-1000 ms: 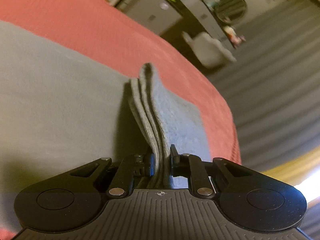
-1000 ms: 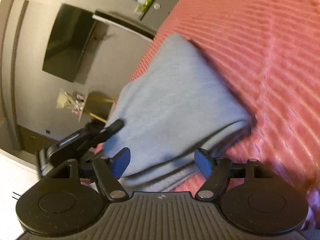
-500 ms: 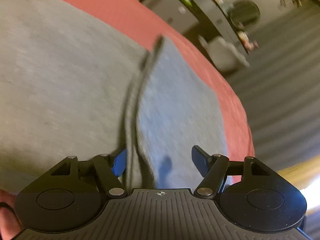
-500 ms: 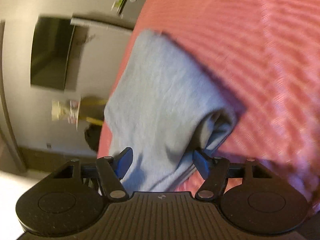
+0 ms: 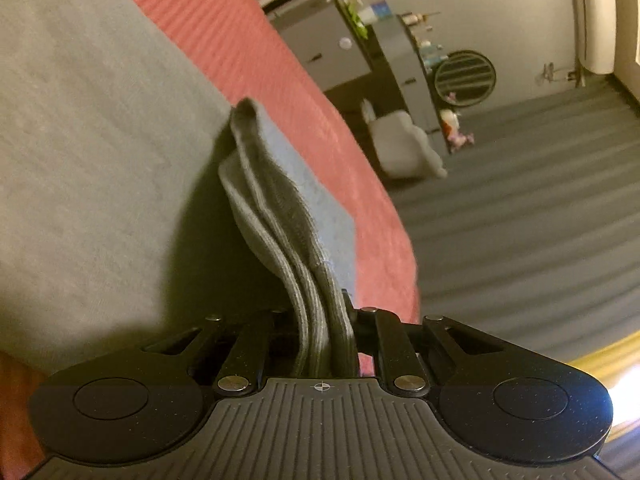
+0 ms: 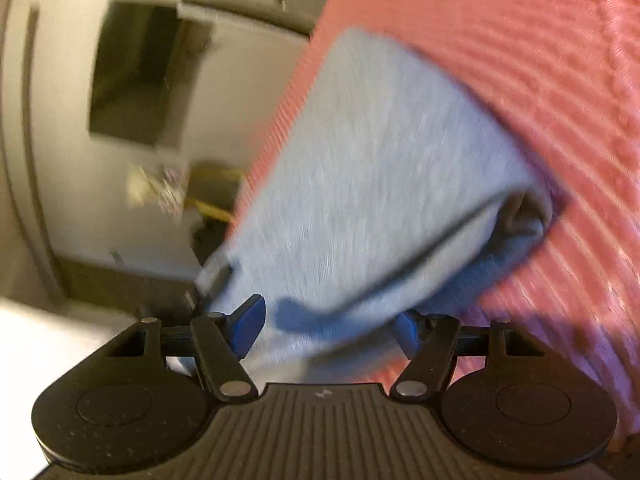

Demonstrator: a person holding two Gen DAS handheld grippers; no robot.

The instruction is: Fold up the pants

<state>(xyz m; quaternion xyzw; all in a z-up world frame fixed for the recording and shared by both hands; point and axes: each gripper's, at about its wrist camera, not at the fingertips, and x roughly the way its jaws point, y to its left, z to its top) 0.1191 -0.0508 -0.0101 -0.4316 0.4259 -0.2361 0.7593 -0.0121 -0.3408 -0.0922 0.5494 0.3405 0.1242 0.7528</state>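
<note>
The pants (image 5: 80, 152) lie on the bed (image 5: 256, 44), grey, already doubled into a thick stack near the bed's edge. The left gripper (image 5: 324, 312) is clamped on the ribbed layered edge of the pants, with several plies pinched between the nearly closed jaws and a raised ridge of cloth running away from them.

The right gripper (image 6: 328, 324) sits at the near end of the pants. Its jaws are closing, wide apart, with cloth lying between the blue pads (image 6: 250, 322) but no visible pinch; this view is blurred.

Judged step: securing both corners of one end before carrying it over for the next fold.
- Close the right jaws on all plies, not the top layer only; the open pocket at the folded corner (image 6: 520, 216) suggests loose layers that can slip.
- Keep both grips level with each other so the lifted edge stays straight.
- Lift only enough to clear the stack, then lay the edge square on the far end of the pants.

The bed carries a ribbed salmon cover. Beyond the bed edge, a striped grey carpet (image 5: 520, 184). Past the pants, a dark shelf unit (image 5: 400, 60) with small bottles, and a wall screen (image 6: 136, 72).
</note>
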